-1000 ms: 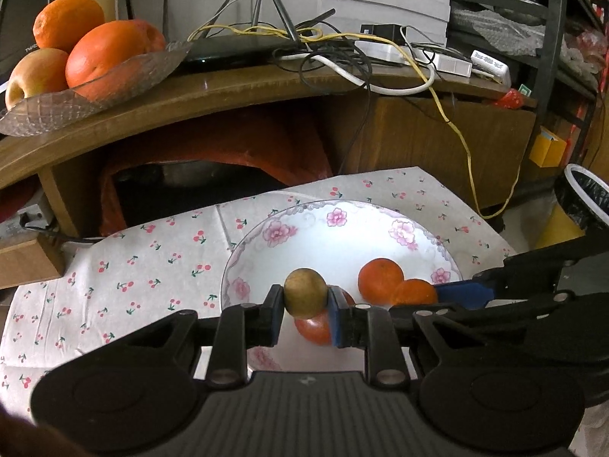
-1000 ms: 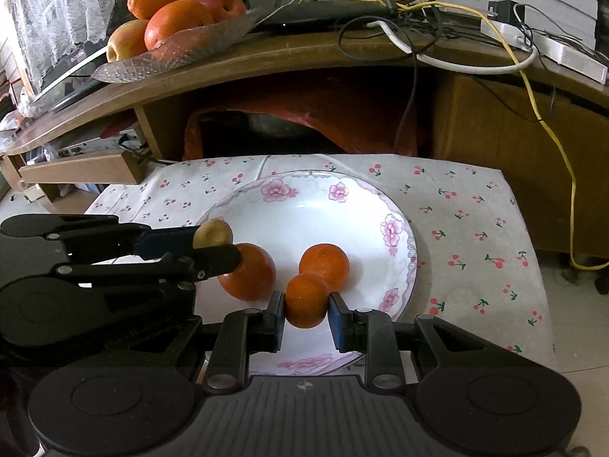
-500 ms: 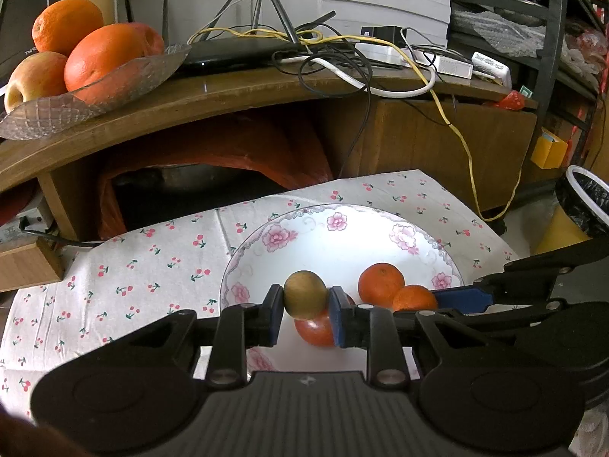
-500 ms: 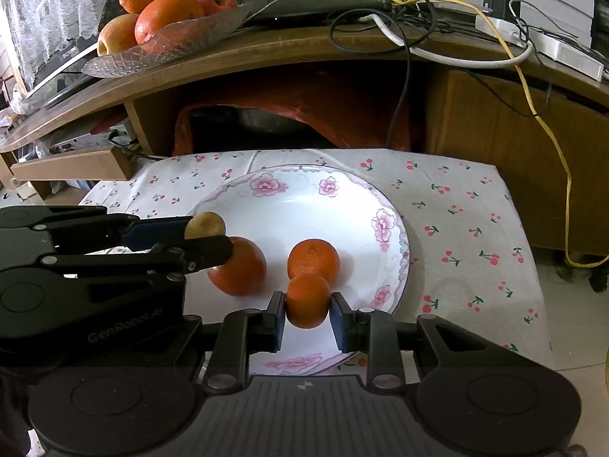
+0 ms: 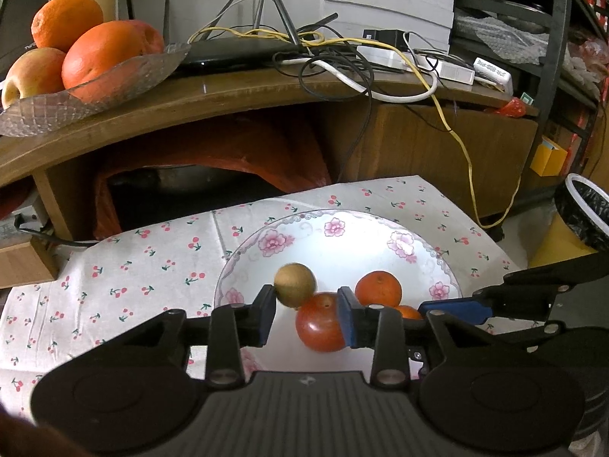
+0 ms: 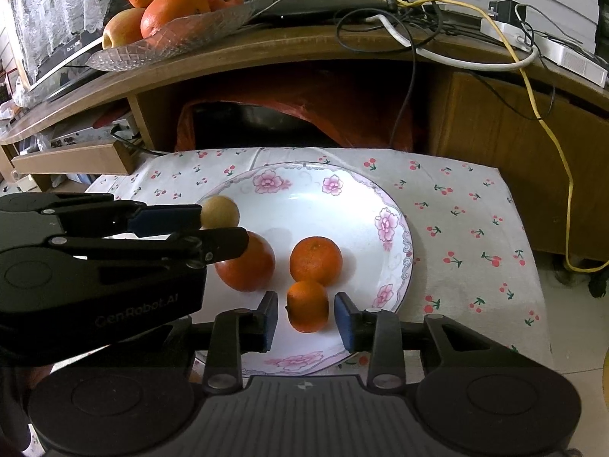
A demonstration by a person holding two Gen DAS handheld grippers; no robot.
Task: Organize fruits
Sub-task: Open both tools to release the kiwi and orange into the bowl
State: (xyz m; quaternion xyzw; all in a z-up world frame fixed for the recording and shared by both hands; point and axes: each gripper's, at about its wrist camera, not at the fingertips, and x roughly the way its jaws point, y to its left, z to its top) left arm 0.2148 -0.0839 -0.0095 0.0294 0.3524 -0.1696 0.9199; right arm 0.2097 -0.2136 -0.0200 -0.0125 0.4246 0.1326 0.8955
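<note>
A white floral plate [image 5: 342,224] [image 6: 392,205] lies on a cherry-print cloth. On it are a red-orange fruit [image 5: 319,327] [image 6: 245,266], a mandarin [image 5: 378,288] [image 6: 316,261] and a smaller mandarin [image 6: 307,306]. My left gripper [image 5: 306,314] [image 6: 219,228] is open; a brown kiwi [image 5: 295,285] [image 6: 220,211] sits at its left fingertip, blurred, above the plate. My right gripper [image 6: 306,320] is open, with the small mandarin free between its jaws on the plate.
A glass dish [image 5: 95,91] [image 6: 171,38] with oranges and apples stands on the wooden shelf behind, next to a router and tangled cables [image 5: 342,57]. A red bag fills the recess under the shelf. A bin [image 5: 586,213] stands at the right.
Both grippers have opened. The small mandarin has been let go onto the plate. The kiwi has come loose from the left grip and looks blurred.
</note>
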